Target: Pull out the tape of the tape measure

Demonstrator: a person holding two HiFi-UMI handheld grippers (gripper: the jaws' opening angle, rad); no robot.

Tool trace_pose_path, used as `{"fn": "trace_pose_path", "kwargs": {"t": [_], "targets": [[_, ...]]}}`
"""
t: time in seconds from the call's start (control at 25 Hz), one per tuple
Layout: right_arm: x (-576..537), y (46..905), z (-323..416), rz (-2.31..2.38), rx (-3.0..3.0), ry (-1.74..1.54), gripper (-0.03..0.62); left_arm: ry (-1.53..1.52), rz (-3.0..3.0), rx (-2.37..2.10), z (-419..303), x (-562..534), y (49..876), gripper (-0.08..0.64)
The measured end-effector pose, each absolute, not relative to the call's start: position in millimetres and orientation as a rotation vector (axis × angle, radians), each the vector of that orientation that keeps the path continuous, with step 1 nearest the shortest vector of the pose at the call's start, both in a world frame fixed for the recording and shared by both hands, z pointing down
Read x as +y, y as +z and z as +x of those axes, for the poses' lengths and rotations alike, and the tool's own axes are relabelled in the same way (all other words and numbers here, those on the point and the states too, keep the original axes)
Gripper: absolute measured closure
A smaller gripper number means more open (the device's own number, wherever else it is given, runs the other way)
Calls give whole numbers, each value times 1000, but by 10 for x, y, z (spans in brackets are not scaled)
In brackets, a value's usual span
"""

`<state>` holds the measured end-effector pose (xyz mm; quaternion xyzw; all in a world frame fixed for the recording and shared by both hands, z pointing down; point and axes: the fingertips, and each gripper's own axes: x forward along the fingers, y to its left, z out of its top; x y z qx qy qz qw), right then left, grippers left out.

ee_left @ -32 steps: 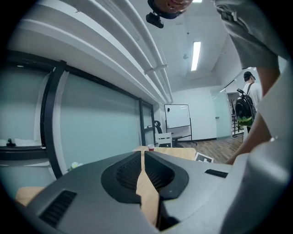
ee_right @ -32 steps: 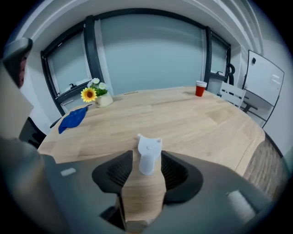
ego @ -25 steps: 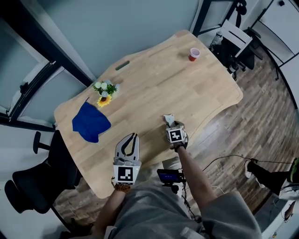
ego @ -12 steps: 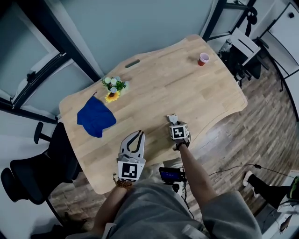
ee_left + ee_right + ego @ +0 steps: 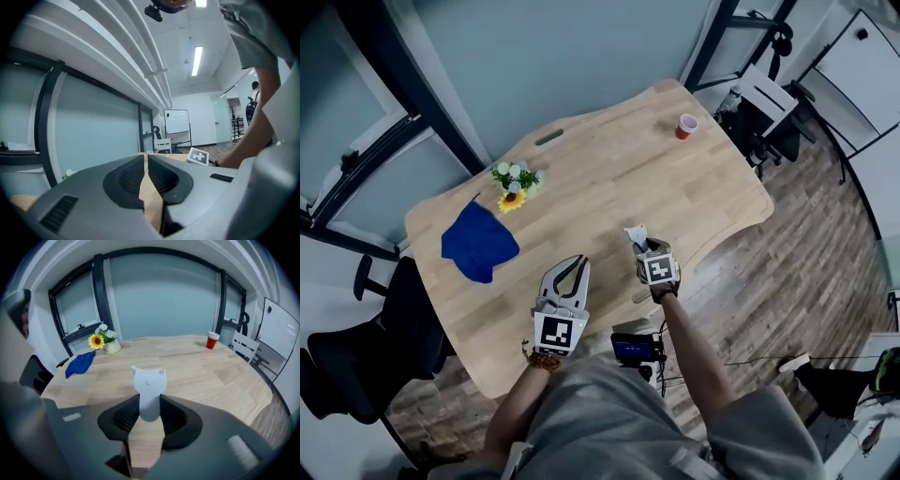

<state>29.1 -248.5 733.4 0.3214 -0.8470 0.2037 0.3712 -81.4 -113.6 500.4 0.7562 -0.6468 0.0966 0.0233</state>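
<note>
Currently the right gripper (image 5: 149,406) is clamping a pale grey tape measure (image 5: 148,385) between its 2 jaws, which have just been closing on it. The rounded lower end is sitting between the ribbed black pads, and the wider upper end is sticking out past the tips. From the head view the tape measure (image 5: 635,233) is showing just ahead of the right gripper (image 5: 643,247), over the near part of the wooden table (image 5: 609,169).

The left gripper (image 5: 145,161) is carrying nothing, its jaws pressed together at the tips (only a thin strip of tabletop is showing through the slit behind them).

Farther off, a blue cloth (image 5: 478,244), a small pot of flowers (image 5: 514,186) and a red cup (image 5: 685,126) are lying well apart on the table. Glass partitions in dark frames and a plank floor (image 5: 787,253) are surrounding it, and a black-and-white square marker is facing up on each gripper's cube.
</note>
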Motion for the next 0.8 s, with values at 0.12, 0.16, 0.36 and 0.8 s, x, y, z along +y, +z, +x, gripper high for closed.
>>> {"fn": "trace_pose_path", "kwargs": {"t": [0.12,0.16,0.36,0.8], "targets": [[-2483,6911,301,835,-2246,498,449,266,2378,-1976,-796,-1224,4965,549],[-2461,6758,311,834,-2264,491,449,253,2389,-1968,-792,-1255,4951,549],[-2319,6123,409,849,-2304,493,449,200,2477,-1910,-758,-1452,4834,549],[-1704,5084,644,929,-2347,432,449,163,2710,-1726,-291,-1479,4667,545]]}}
